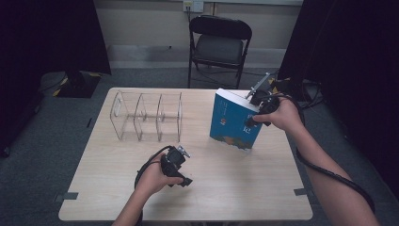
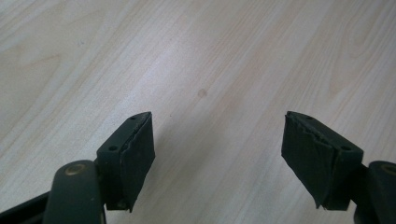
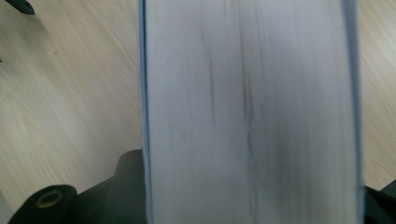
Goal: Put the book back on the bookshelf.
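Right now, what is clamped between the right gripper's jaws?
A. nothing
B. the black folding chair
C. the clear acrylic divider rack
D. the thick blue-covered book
D: the right gripper grips the upright thick blue-covered book by its page edge, which stands between its jaws in the right gripper view.

My left claw [image 1: 181, 165] hangs over bare table [image 1: 235, 188] in the lower middle of the high view, with open wood all around it. Toward the upper left, the clear rack [image 1: 147, 116] blocks the way; a lane of bare wood runs between it and the book [image 1: 234, 121]. The book stands upright at center right, clamped in my right claw [image 1: 256, 113]. Beyond the far edge stands a chair [image 1: 219, 44].
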The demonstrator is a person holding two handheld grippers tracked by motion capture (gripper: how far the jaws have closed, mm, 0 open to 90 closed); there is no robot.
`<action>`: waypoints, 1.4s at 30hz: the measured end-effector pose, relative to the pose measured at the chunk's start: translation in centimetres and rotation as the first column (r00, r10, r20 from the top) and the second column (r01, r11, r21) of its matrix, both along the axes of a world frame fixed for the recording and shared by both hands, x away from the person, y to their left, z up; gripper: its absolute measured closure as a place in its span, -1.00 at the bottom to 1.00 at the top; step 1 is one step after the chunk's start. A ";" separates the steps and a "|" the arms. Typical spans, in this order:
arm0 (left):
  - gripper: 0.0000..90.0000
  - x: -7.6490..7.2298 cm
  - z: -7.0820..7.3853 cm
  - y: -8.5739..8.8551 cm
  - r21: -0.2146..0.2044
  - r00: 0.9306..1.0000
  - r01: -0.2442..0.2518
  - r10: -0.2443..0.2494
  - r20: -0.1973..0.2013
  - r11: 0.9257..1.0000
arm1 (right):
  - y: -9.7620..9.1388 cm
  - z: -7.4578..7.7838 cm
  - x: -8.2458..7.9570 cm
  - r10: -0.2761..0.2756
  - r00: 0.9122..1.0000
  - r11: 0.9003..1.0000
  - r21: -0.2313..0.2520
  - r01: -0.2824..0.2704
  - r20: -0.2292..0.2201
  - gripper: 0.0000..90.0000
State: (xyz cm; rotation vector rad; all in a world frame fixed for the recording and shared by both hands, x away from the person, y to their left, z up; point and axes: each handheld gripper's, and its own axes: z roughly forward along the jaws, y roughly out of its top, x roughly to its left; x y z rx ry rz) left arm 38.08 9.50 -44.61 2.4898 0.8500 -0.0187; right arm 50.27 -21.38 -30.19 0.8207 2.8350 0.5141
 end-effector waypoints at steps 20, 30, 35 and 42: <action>-0.43 0.1 0.0 0.4 -0.003 1.000 -0.014 0.014 -0.005 1.000 | 0.9 0.1 -2.2 -0.025 1.000 1.000 0.014 0.025 0.004 0.35; -0.44 0.2 0.2 0.7 -0.006 1.000 -0.022 0.022 -0.003 1.000 | 1.0 0.9 -4.9 0.045 0.999 0.999 0.008 -0.045 -0.007 0.36; -0.44 0.2 0.3 0.7 -0.003 1.000 -0.018 0.018 0.003 1.000 | 0.7 1.4 -6.2 0.067 0.998 0.997 0.028 -0.067 0.002 0.36; -0.48 0.3 0.4 0.9 -0.017 1.000 -0.028 0.028 0.006 0.999 | 0.8 1.9 -8.2 0.107 0.994 0.992 0.066 -0.108 0.014 0.36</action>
